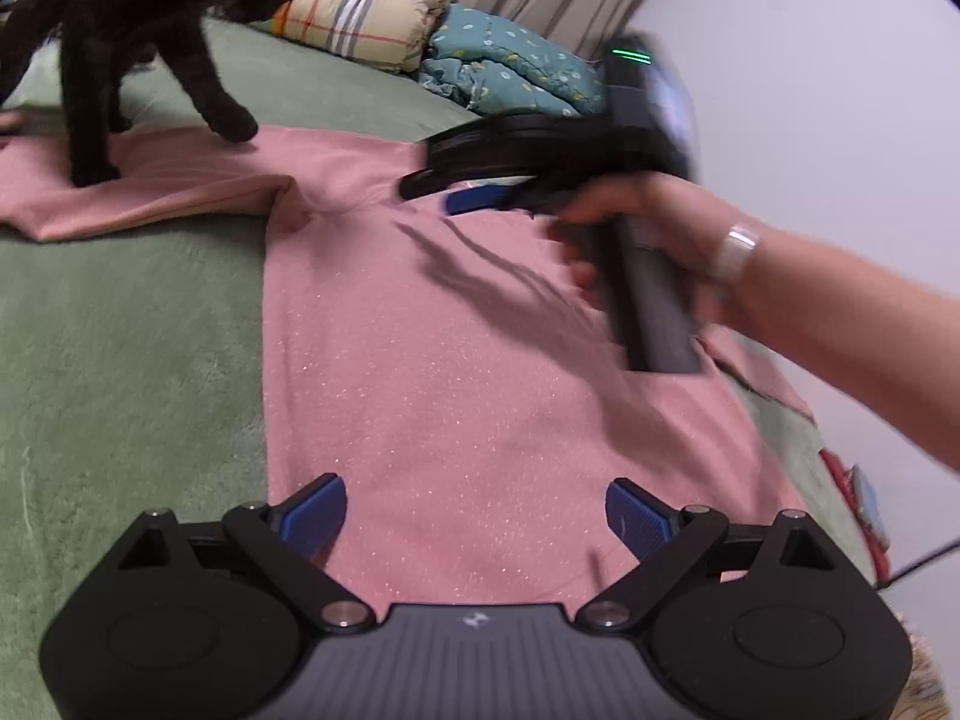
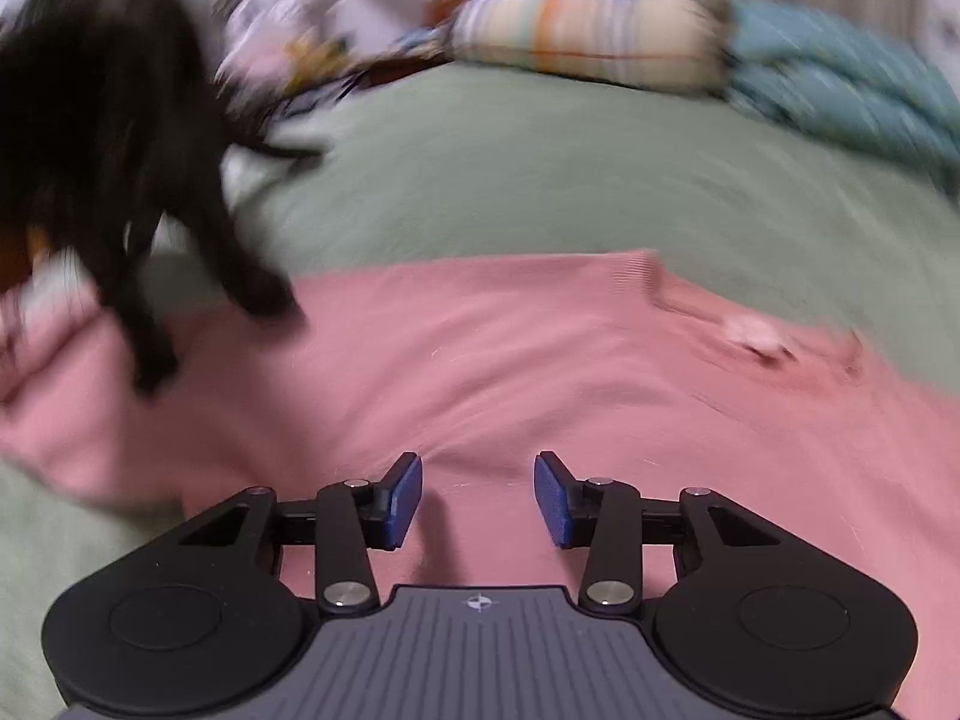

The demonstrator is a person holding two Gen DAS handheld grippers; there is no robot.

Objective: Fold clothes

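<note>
Both hand-held grippers, left (image 1: pixel 474 510) and right (image 2: pixel 478 495), hover open and empty over the flat jumper (image 1: pixel 456 372); before gripping, mind the cat (image 1: pixel 120 30) ahead standing on its sleeve (image 1: pixel 150 186).

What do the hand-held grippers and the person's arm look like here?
Each hand-held gripper, left and right, has a ribbed grey body, black linkage arms with silver pivots, and blue textured pads. The bare right forearm wears a pale wristband.

Black cat (image 1: pixel 114 30) on pink garment (image 1: pixel 456 372)
</note>
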